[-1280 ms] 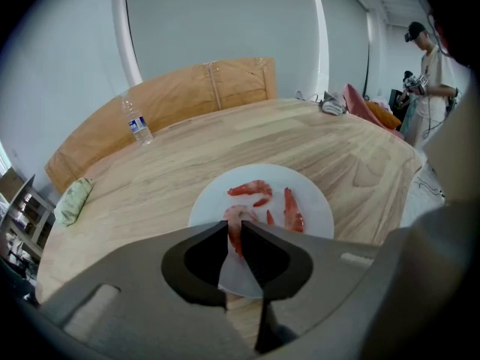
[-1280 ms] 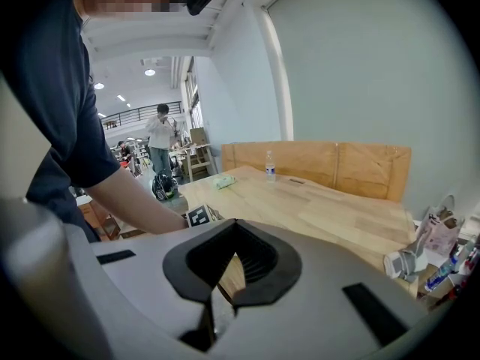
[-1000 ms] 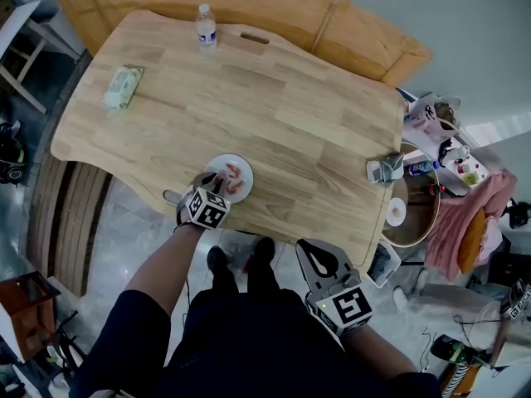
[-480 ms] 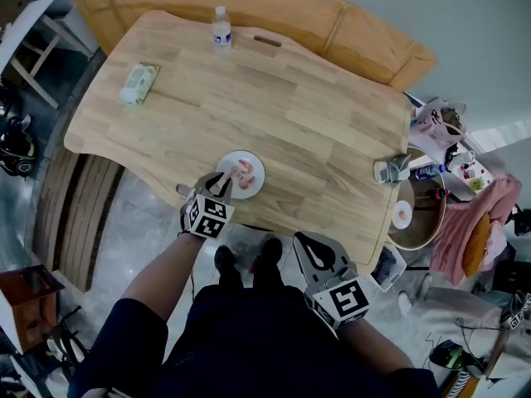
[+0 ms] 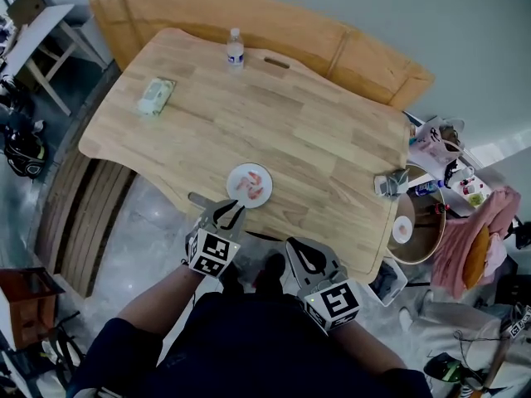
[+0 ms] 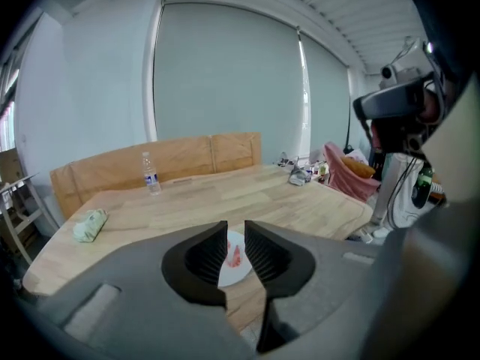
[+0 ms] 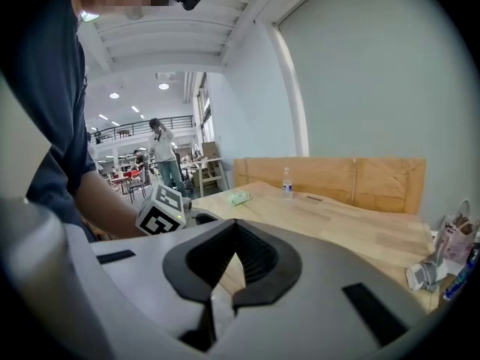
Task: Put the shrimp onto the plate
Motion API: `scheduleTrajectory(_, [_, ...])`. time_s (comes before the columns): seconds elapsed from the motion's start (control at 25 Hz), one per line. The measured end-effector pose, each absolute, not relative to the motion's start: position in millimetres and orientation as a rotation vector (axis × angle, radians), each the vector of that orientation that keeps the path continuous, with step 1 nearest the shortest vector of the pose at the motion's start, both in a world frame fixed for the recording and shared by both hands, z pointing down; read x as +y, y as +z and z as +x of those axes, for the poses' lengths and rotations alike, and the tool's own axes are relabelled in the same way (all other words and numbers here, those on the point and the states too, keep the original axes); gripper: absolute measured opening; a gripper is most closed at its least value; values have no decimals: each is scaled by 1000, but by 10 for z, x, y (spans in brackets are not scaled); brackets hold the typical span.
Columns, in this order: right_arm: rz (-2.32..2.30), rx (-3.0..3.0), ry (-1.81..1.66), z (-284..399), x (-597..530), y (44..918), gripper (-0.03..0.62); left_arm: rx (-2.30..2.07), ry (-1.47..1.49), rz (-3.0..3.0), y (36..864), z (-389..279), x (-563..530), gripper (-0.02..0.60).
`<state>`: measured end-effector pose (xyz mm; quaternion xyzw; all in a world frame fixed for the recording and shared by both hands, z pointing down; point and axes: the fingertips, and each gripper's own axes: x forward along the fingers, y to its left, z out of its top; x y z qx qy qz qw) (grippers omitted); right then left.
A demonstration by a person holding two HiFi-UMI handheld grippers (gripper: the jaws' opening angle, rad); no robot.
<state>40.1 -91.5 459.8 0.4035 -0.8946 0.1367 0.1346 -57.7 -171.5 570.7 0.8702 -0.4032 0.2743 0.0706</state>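
Worktop (image 5: 315, 139): shrimp (image 5: 249, 188) on plate (image 5: 234, 175) near front edge
Left hand-held gripper (image 6: 235, 232): jaws apart, empty
Right hand-held gripper (image 7: 229, 298): jaws together

Likely an open lab hall: large wooden table (image 5: 315, 139), railed mezzanine (image 7: 139, 130).

No writing can be read. The bottle (image 5: 236, 52) label is too small, and the marker cube (image 5: 211, 254) on the left gripper (image 5: 233, 214) shows only black-and-white squares.
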Motion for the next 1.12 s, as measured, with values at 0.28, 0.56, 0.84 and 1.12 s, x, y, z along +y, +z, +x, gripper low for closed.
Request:
scheduleTrajectory(0.28, [1147,-2627,361,236,-883,4530,9,-1178,686,2697,5106,-535,-1352,51])
scheduleTrajectory(0.56, [1132,-2639,340,96,-861,4470,9,-1163,505,2754,4507,-497,-1168,20])
scheduleTrajectory(0.84, [1117,-2644,309,-1,-829,4413,9,-1131,356,2781,4120,-460,-992,6])
scheduleTrajectory(1.12, [1098,-2660,290,-77,-802,4325,9,-1098,337,2795,4046,-463,-892,6])
